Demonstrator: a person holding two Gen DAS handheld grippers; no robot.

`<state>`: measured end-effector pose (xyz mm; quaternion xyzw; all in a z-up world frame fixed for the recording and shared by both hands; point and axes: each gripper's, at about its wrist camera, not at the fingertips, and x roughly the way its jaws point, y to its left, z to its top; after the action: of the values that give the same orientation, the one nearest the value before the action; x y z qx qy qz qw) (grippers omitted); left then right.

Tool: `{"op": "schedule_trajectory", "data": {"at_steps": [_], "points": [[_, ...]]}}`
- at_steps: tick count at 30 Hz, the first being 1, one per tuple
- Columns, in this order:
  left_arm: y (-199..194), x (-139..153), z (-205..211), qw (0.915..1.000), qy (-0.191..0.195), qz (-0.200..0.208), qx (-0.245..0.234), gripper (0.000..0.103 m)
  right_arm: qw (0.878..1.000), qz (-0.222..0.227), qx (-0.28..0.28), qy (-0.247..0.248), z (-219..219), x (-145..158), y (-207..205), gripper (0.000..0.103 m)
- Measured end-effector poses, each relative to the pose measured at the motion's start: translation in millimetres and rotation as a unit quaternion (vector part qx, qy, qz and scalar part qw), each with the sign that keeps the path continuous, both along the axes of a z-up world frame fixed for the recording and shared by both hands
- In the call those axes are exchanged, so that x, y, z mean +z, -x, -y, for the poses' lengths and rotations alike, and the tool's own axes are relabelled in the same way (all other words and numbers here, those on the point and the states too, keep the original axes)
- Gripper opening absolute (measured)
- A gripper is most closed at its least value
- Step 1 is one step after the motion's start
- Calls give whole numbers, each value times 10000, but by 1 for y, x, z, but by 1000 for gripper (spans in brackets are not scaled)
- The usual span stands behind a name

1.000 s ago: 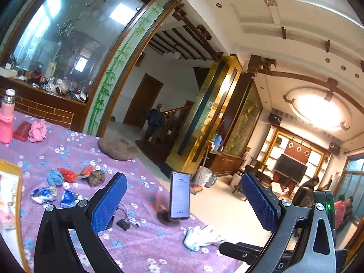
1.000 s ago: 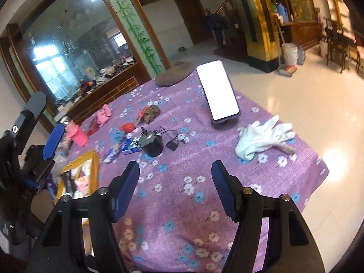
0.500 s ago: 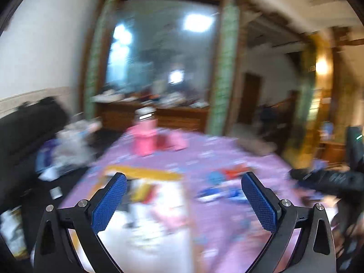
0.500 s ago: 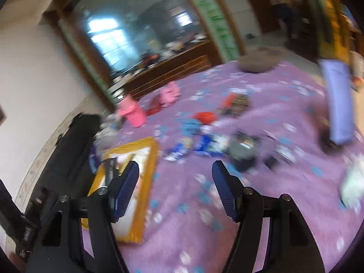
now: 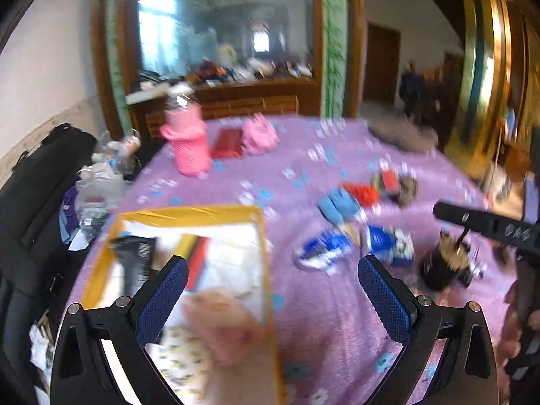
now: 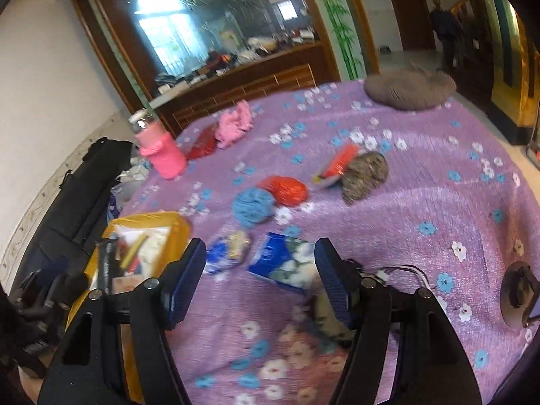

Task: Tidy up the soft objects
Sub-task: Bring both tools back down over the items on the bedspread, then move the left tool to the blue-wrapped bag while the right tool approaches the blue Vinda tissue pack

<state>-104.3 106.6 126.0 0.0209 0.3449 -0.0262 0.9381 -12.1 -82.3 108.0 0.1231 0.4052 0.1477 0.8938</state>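
Soft objects lie loose across the purple flowered cloth (image 6: 438,195) that covers the table, and we read the spread as the sorting pile: nothing here is stacked or paired, so each piece can be picked singly. At the far edge sits the grey knitted cushion (image 6: 410,89), well apart from the rest, perhaps because it is too big to go anywhere. The yellow-rimmed box (image 5: 189,212) stands at the near left corner, open at the top and already holding papers and packets; we judge it the place where things are gathered, set close to us so that both hands reach it. A pink bottle sleeve (image 6: 162,152) stands upright near the far left edge, with a pink fluffy piece (image 6: 234,126) and a red pouch (image 6: 202,143) just beside it. In the middle we see a blue knitted ball (image 6: 253,207) touching a red crumpled bag (image 6: 287,189), and a brown speckled bundle (image 6: 364,175) with a red packet (image 6: 337,162) leaning on it. Nearest us lie two blue tissue packs (image 6: 283,261).

Our right gripper (image 6: 260,276) hangs over those packs with its jaws spread and nothing between the pads; they frame the larger pack, so we judge it the likely first pick. Our left gripper (image 5: 270,297) is likewise spread and empty, poised over the box's right rim.
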Motion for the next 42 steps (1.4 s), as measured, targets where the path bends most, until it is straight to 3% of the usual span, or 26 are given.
{"op": "schedule_trajectory", "data": {"at_steps": [7, 22, 26, 30, 31, 39, 42], "points": [[-33, -2, 28, 9987, -243, -430, 136, 102, 9998, 62, -78, 166, 31, 1, 9, 66], [3, 0, 50, 9967, -601, -421, 340, 102, 9995, 243, -147, 150, 55, 20, 57, 66], [-2, -1, 41, 9977, -365, -530, 203, 102, 9995, 216, -151, 146, 58, 21, 65, 66], [-46, -5, 14, 9933, 472, -1042, 129, 102, 9998, 25, -206, 40, 66, 17, 61, 66], [-57, -7, 11, 9921, 517, -1136, 117, 102, 9997, -58, -227, 25, 68, 14, 57, 66], [-123, -35, 59, 9872, -448, -1465, -439, 101, 9977, -463, -377, -335, 86, -5, 51, 66], [-155, -50, 65, 9839, -583, -1675, -208, 100, 9975, -489, -409, -319, 89, -5, 51, 66]]}}
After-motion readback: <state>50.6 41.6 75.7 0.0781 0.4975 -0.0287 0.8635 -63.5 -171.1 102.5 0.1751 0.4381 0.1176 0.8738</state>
